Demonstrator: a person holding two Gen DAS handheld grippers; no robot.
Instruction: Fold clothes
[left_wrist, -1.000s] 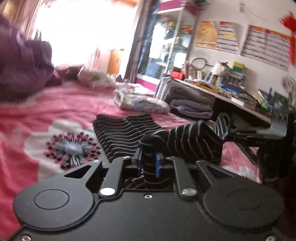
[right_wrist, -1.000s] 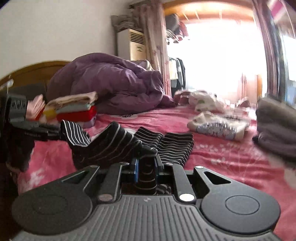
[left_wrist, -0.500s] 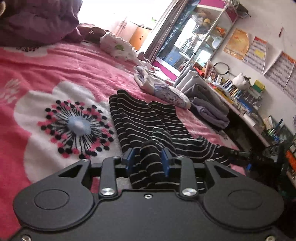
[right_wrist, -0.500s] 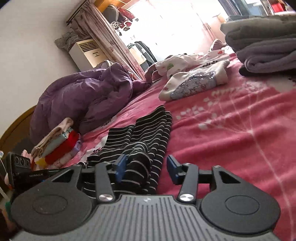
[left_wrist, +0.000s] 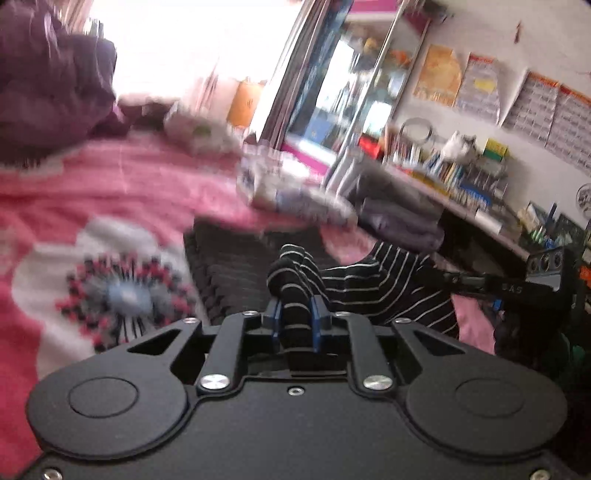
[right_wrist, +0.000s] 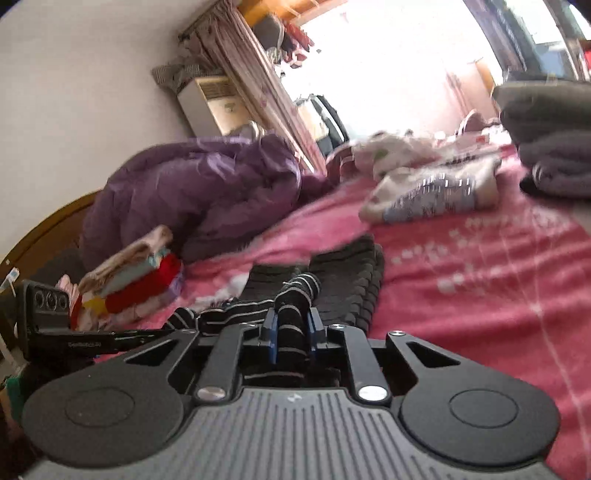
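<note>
Two claws, one garment between them. Striped garment: black knit with thin white stripes, soft and ribbed, bunched into a thick roll at each grip; its far part lies flat on the bed, its near edge is lifted and stretched between the claws.

Left claw: blue-padded fingers closing, pinching a rolled wad of the striped knit. Right claw: closing likewise, pinching another wad of the same cloth. Half a second earlier the right claw stood spread with the fabric at one finger only, and the left was looser; a second ago both were pinched as now.

- Bed cover: fuzzy pink plush with a large white flower, its centre ringed with dark dots, left of the garment.
- Purple quilt: puffy, crumpled, at the far left.
- Folded stack: beige, pale blue and red layers, near left beside the quilt.
- White patterned clothes: loose heap beyond the garment.
- Grey folded towels: thick, rounded edges, far right.
- Counter: cluttered with books and pens, right of the bed; blurred.
</note>
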